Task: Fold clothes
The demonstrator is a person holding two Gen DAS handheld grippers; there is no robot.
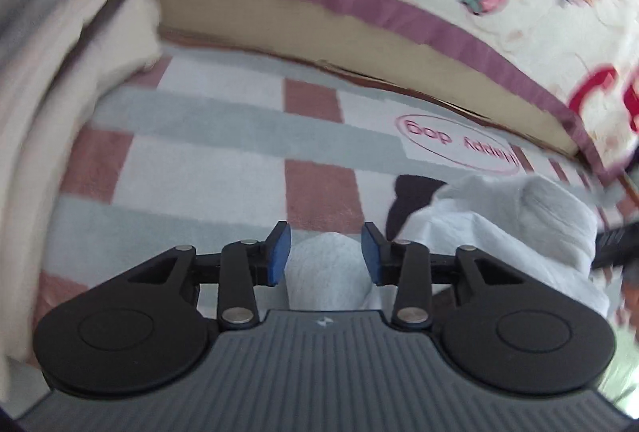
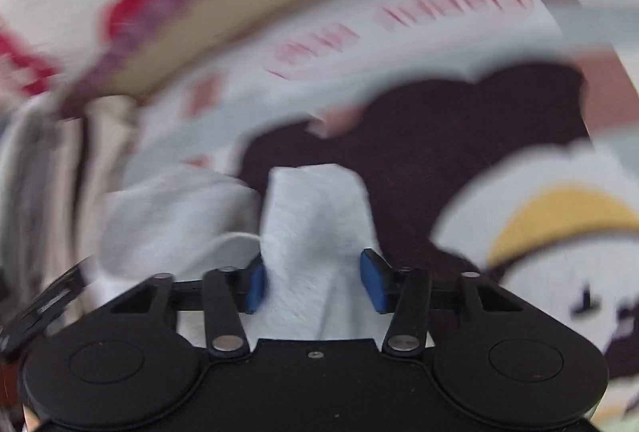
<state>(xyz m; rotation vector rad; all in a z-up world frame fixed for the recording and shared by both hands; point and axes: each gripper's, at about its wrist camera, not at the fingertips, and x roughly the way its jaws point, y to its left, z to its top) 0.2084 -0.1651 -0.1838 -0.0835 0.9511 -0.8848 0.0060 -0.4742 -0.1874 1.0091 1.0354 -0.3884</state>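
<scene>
Because each tool stands spread around a hump of the white garment (image 1: 499,224) rather than pinching it — left tool (image 1: 325,254), right tool (image 2: 311,282) — a lift could leave cloth behind on the checked blanket (image 1: 223,136) and spoil the fold.

garment (image 1: 499,216) on blanket (image 1: 223,152) | fold between left tongs (image 1: 325,252) | fold between right tongs (image 2: 315,280)
</scene>
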